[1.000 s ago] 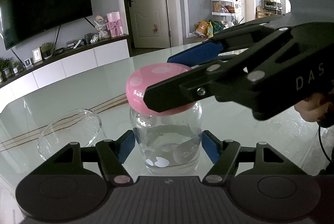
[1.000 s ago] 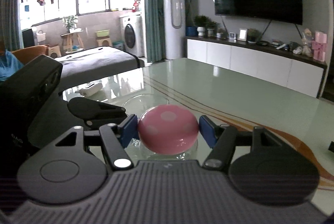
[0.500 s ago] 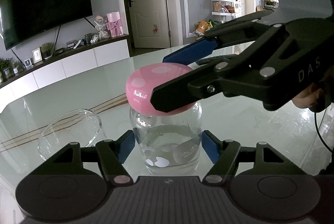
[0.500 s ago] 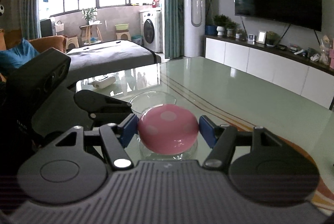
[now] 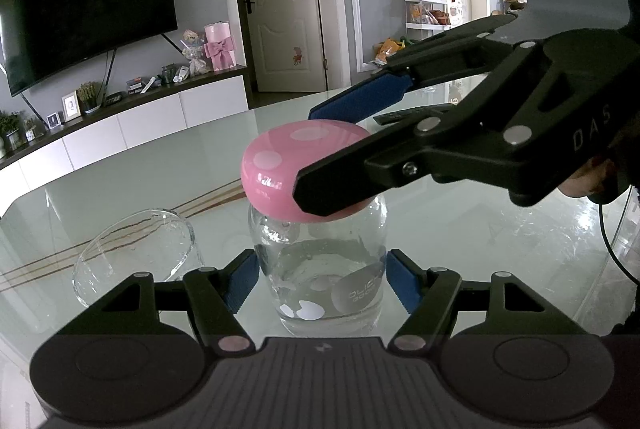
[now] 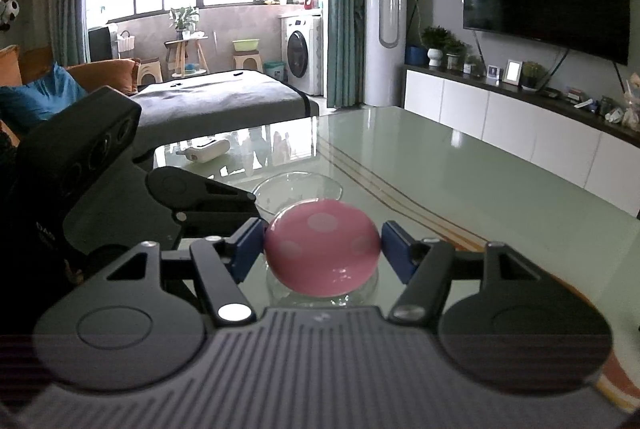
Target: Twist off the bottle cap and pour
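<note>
A clear glass bottle (image 5: pixel 320 269) with some water stands upright on the glass table (image 5: pixel 120 181). Its pink cap with pale dots (image 5: pixel 280 165) sits on top and also shows in the right wrist view (image 6: pixel 320 245). My left gripper (image 5: pixel 322 281) is shut on the bottle's body, blue pads on both sides. My right gripper (image 6: pixel 322 247) is shut on the pink cap from the right; it also shows in the left wrist view (image 5: pixel 320 157). A clear glass bowl (image 5: pixel 132 253) stands left of the bottle.
A remote control (image 5: pixel 408 116) lies on the table behind the bottle. The bowl (image 6: pixel 298 189) sits just beyond the bottle in the right wrist view. A white object (image 6: pixel 204 151) lies at the table's far end. A TV cabinet (image 5: pixel 132 121) runs along the wall.
The right gripper has turned on the cap: its body has swung upward in the left wrist view and the room has shifted in the right wrist view. The bottle and left gripper stay still.
</note>
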Demonstrator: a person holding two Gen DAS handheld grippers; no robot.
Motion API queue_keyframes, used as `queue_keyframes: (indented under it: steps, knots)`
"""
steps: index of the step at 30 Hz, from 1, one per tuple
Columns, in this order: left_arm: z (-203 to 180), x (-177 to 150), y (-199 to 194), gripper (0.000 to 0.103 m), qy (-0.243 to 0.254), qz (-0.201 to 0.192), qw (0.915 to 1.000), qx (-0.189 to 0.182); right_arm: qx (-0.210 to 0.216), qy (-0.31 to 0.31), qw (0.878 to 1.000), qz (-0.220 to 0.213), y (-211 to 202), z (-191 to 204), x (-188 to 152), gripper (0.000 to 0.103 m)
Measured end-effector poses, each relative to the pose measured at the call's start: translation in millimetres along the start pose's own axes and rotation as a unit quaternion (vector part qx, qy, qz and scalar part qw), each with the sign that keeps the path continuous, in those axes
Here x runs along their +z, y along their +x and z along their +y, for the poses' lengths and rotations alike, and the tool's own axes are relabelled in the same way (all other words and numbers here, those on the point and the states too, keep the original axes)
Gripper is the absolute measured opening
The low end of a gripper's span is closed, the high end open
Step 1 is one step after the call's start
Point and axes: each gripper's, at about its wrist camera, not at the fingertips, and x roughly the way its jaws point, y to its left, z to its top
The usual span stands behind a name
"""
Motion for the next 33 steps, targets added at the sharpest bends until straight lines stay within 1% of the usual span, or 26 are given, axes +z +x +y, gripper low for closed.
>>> queue_keyframes:
  steps: [5, 11, 12, 16, 20, 22, 26, 30, 33]
  knots:
    - [0, 0, 0, 0.073, 0.000, 0.000, 1.0000, 0.000, -0.003, 0.000, 1.000, 0.000, 1, 0, 0, 0.066]
    - [0, 1, -1, 0.073, 0.000, 0.000, 1.0000, 0.000, -0.024, 0.016, 0.999, -0.015, -4, 1, -4, 0.079]
    - [0, 1, -1, 0.073, 0.000, 0.000, 1.0000, 0.000, -0.027, 0.020, 0.999, -0.019, -5, 2, -5, 0.083]
    - [0, 1, -1, 0.073, 0.000, 0.000, 1.0000, 0.000, -0.042, 0.042, 0.998, -0.030, -12, 9, -7, 0.086]
    - [1, 1, -1, 0.073, 0.000, 0.001, 1.0000, 0.000, -0.080, 0.061, 0.994, -0.033, -9, 22, -9, 0.086]
    - [1, 1, -1, 0.073, 0.000, 0.001, 1.0000, 0.000, -0.104, 0.066, 0.992, -0.036, -7, 30, -8, 0.086]
    - [1, 1, -1, 0.073, 0.000, 0.001, 1.0000, 0.000, -0.160, 0.073, 0.984, -0.028, 2, 44, -5, 0.086]
    - [1, 1, -2, 0.073, 0.000, 0.001, 1.0000, 0.000, -0.191, 0.085, 0.978, -0.021, 10, 51, -5, 0.086]
    - [1, 1, -2, 0.073, 0.000, 0.001, 1.0000, 0.000, -0.202, 0.086, 0.975, -0.010, 17, 54, -7, 0.084]
